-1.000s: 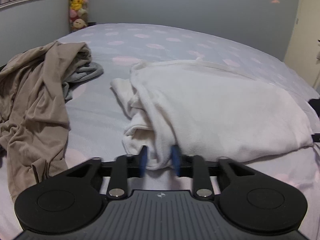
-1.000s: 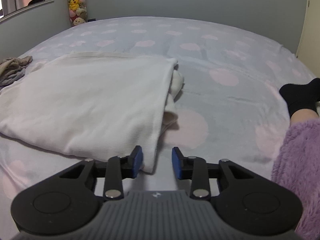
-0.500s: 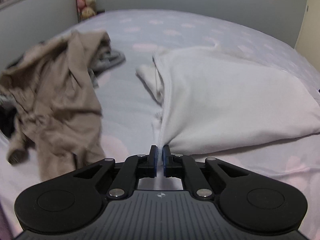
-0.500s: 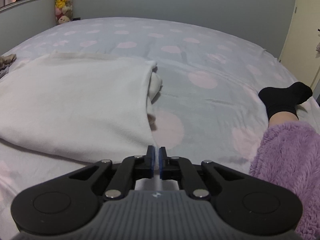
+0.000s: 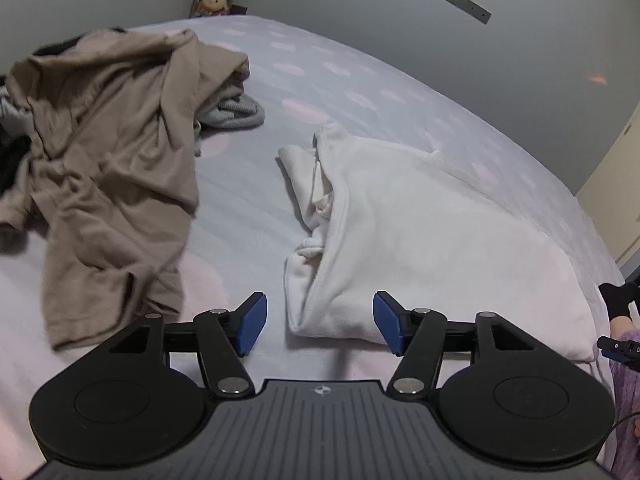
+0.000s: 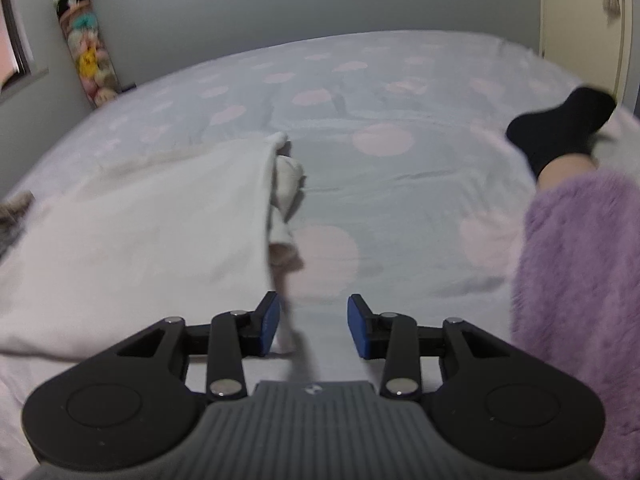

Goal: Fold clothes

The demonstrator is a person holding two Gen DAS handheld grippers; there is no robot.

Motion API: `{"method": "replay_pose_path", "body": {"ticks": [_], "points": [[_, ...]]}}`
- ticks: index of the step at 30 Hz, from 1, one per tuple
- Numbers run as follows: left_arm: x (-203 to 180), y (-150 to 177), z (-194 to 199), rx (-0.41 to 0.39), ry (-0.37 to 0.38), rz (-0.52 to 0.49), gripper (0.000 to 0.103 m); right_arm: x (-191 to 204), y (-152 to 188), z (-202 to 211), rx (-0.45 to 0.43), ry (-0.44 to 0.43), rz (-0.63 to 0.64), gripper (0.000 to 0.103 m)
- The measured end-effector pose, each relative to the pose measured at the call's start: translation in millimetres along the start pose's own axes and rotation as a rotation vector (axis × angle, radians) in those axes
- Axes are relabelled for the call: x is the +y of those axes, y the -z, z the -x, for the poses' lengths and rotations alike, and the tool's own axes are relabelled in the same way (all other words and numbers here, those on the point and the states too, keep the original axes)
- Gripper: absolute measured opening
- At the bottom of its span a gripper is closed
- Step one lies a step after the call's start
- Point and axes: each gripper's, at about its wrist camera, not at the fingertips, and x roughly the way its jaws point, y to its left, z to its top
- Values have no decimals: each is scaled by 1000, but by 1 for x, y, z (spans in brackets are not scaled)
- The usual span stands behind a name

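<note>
A folded white garment lies on a bed covered in a pale sheet with pink spots. The left gripper hovers at the garment's near corner, its jaws opening, the cloth between them but not pressed. The right gripper is at the opposite near corner, its jaws also opening, a hanging edge just beside the left pad. A crumpled beige garment lies well apart.

The white garment looks like soft, matt fleecy cloth; the tan garment at left is thinner, smooth, creased fabric. The bed sheet is matt cloth. Lower right, a purple sleeve seems fuzzy plush.
</note>
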Motion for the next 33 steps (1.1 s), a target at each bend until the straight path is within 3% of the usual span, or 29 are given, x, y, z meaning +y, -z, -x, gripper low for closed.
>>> {"method": "replay_pose_path", "body": {"ticks": [7,11,16,18,21,26,27,33], "points": [[5,4,-19,3,3,77,57,-5,-1,-13,0,-85,-140,63],[-1,8,-24,-6,-27,36,56,-9,1,-33,56,-78,-204,63],[-21,14,-32,-25,-109,-89,55,18,7,-41,65,-21,-30,64],[-24,15,-34,-35,-126,-96,55,31,11,-42,61,3,51,64],[-26,16,-34,-49,-147,-84,49,38,15,-43,54,0,91,57],[-31,14,-32,-52,-158,-35,18,39,17,-41,49,-58,103,25],[-31,13,-32,-48,-153,-22,14,39,16,-42,48,-65,102,24],[-33,14,-25,-69,-150,19,10,35,11,-38,65,-80,37,19]]}}
